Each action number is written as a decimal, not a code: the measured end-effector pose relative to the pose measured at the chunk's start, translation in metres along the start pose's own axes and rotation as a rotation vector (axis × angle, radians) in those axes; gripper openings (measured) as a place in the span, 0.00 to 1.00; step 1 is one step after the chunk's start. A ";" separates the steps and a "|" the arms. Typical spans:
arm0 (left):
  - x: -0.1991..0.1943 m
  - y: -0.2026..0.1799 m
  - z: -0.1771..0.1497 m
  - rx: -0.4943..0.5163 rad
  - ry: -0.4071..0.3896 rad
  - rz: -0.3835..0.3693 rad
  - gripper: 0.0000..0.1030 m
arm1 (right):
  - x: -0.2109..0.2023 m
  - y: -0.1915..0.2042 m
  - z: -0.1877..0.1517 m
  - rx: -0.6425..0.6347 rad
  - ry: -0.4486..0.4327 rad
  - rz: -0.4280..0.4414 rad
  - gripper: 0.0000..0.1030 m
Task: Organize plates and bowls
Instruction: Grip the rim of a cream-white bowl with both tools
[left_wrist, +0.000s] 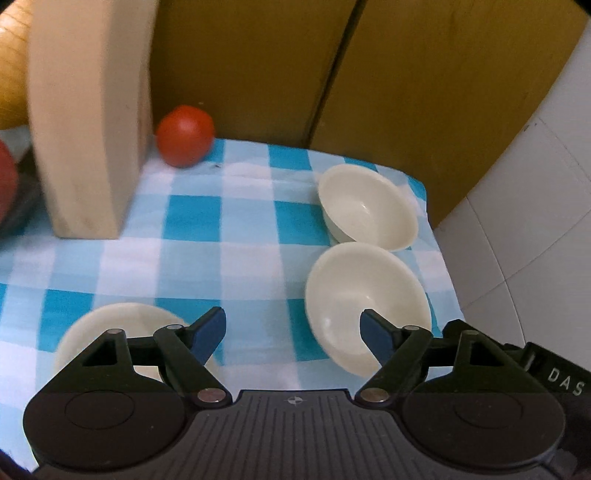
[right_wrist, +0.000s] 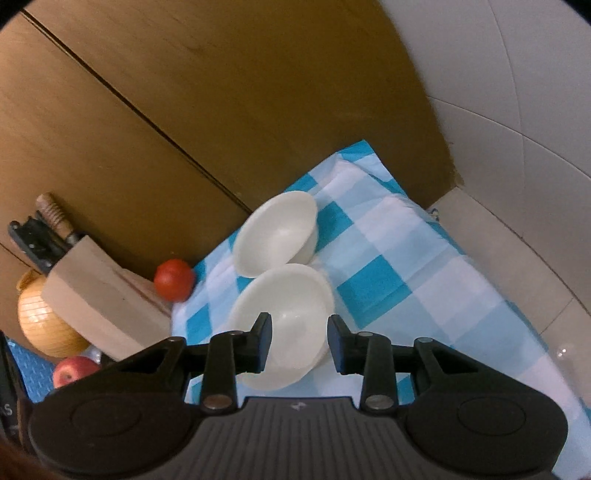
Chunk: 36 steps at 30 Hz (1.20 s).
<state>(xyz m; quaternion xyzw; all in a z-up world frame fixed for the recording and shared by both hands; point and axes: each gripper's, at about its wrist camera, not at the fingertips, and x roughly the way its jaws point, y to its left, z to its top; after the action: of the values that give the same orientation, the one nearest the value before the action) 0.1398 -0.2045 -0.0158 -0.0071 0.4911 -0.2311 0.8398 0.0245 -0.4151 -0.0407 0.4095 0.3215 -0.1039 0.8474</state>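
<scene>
Where wooden panels (left_wrist: 406, 74) stand, checked cloth (left_wrist: 229, 251), bowls (left_wrist: 365, 291)

We are reading only one clear marking: the white letters "DAS" are showing on a black housing (left_wrist: 554, 376) at the lower right edge of the left wrist view, beside the gripper's body. In the right wrist view we are making out a single white "S" on a dark object (right_wrist: 7, 410) at the far left edge; anything more there is cut off.
</scene>
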 end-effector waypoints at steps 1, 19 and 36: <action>0.002 -0.002 0.000 0.004 0.000 -0.001 0.82 | 0.002 -0.003 0.002 0.004 0.003 -0.003 0.31; 0.044 -0.016 -0.007 0.078 0.075 0.062 0.39 | 0.048 -0.013 -0.002 0.034 0.145 0.011 0.22; 0.038 -0.027 -0.011 0.138 0.054 0.093 0.26 | 0.042 -0.011 -0.008 0.004 0.156 0.038 0.15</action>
<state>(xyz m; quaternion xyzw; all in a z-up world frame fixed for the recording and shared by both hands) 0.1360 -0.2410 -0.0461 0.0796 0.4962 -0.2254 0.8346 0.0484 -0.4123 -0.0785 0.4240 0.3785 -0.0561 0.8209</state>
